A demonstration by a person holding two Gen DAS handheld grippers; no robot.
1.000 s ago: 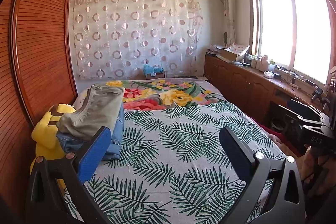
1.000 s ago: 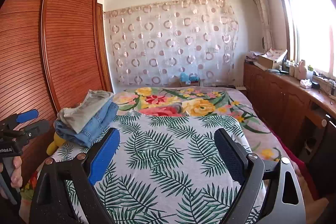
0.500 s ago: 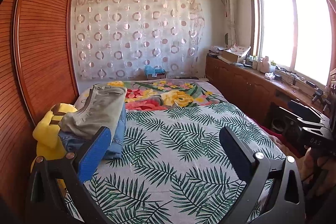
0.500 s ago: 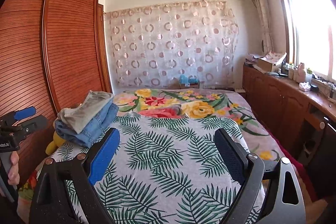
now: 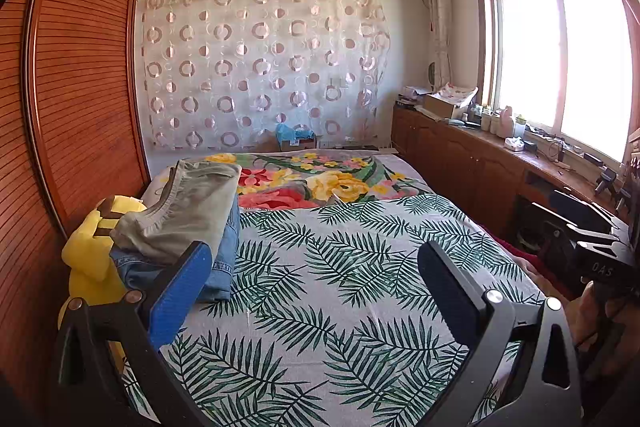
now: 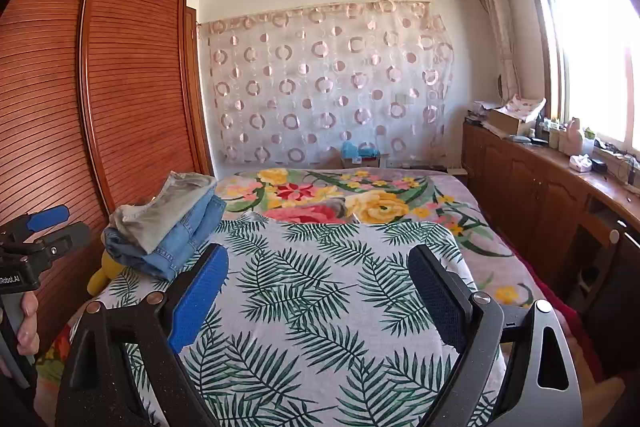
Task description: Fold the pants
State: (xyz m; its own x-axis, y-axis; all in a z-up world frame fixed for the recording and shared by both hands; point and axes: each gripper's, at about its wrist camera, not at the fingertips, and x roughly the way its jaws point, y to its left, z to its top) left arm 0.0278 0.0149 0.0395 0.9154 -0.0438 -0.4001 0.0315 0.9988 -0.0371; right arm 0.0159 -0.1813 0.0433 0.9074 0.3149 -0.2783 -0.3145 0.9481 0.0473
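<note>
Little has changed since before: both the left gripper [image 5: 312, 267] and right gripper [image 6: 316, 271] still hover wide apart and empty above the leaf-printed bedspread [image 5: 340, 267], beside the folded grey and denim pants stack [image 5: 188, 211].

Bright daylight floods in from the blown-out, wood-framed glass window [image 5: 560, 63] on the right; the reddish slatted wooden wardrobe [image 6: 100, 99] bows with fisheye distortion, corners vignette black, and focus stays sharp

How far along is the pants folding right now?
Done: grey pants lie folded on folded jeans, stacked at the bed's left edge. In hand: nothing; the left tool and right tool are open and empty. Left: no unfolded pants show, so possibly nothing.
</note>
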